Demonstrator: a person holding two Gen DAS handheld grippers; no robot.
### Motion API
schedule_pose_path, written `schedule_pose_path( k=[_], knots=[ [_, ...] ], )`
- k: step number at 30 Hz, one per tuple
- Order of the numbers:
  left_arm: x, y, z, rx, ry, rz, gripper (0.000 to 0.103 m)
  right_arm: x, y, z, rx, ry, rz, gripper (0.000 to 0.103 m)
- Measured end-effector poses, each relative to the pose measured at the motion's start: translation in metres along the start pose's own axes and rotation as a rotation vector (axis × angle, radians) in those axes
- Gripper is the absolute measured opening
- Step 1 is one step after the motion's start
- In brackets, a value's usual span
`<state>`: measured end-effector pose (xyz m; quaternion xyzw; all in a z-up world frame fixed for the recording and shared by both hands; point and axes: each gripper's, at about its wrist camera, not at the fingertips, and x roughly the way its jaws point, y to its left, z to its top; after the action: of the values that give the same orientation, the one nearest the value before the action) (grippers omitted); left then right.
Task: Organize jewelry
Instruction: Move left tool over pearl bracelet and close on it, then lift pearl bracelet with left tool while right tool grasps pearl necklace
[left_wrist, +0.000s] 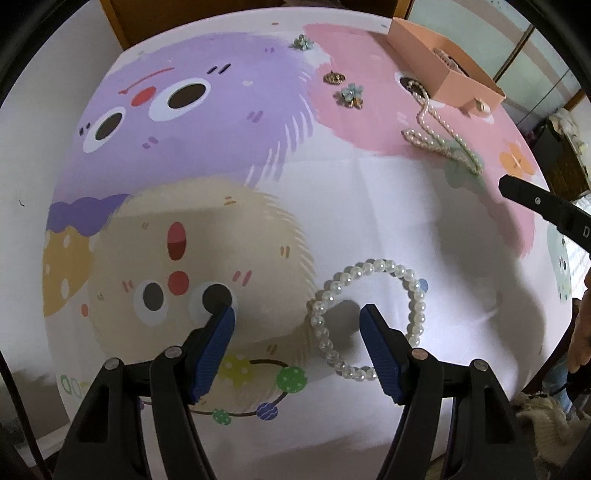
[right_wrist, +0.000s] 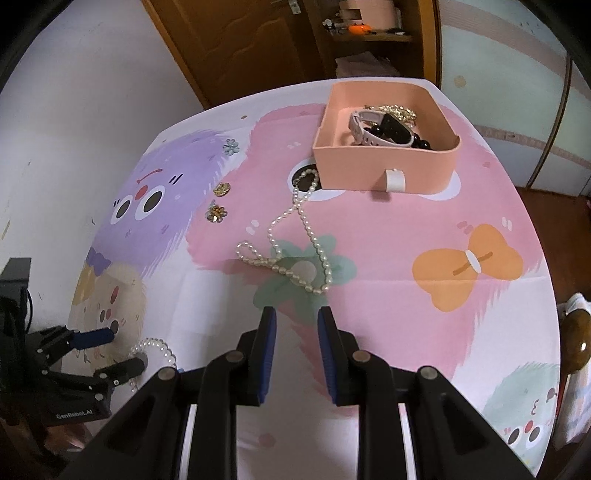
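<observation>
Left wrist view: we look down steeply along the left gripper (left_wrist: 297, 314), close over the near part of the patterned tablecloth (left_wrist: 221, 147), with the pearl bracelet (left_wrist: 369, 314) right under the fingers. The pink box (left_wrist: 439, 70) sits far off at top right.

Right wrist view: we sit higher and further back behind the right gripper (right_wrist: 297, 317), facing across the cloth (right_wrist: 406, 221) toward the box (right_wrist: 384, 162) and a wooden door (right_wrist: 240, 44) beyond.

Shared ground: pearl necklace (left_wrist: 439, 136) (right_wrist: 291, 251), box, bracelet (right_wrist: 155, 349). Each view catches the other gripper at its edge, ours at left (right_wrist: 107, 350); the dark bar at right (left_wrist: 543, 206) is probably its counterpart.
</observation>
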<state>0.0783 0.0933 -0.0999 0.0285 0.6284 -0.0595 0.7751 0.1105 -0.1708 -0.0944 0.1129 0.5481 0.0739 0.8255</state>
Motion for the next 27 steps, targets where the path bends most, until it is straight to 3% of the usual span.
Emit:
schedule_pose_path(
  k=[7,12,15,16,17,27],
  knots=[
    [0.006,-0.019,0.004,0.137,0.019,0.016,0.066,0.002,-0.009,0.001,0.037,0.007,0.002,0.023],
    [0.006,-0.035,0.014,0.252,0.061,-0.014,0.044,0.009,-0.008,0.001,0.039,0.020,0.012,0.023],
    [0.007,-0.046,0.016,0.289,0.075,-0.022,0.021,0.012,-0.007,0.002,0.035,0.028,0.018,0.023],
    [0.008,-0.049,0.017,0.290,0.079,-0.026,0.010,0.012,-0.007,0.003,0.032,0.028,0.018,0.023],
    [0.008,-0.051,0.018,0.283,0.084,-0.031,0.008,0.013,-0.007,0.004,0.028,0.029,0.017,0.023],
    [0.010,-0.034,0.028,0.078,0.051,-0.099,0.005,0.024,0.004,0.020,-0.063,0.049,0.038,0.024]
  ],
)
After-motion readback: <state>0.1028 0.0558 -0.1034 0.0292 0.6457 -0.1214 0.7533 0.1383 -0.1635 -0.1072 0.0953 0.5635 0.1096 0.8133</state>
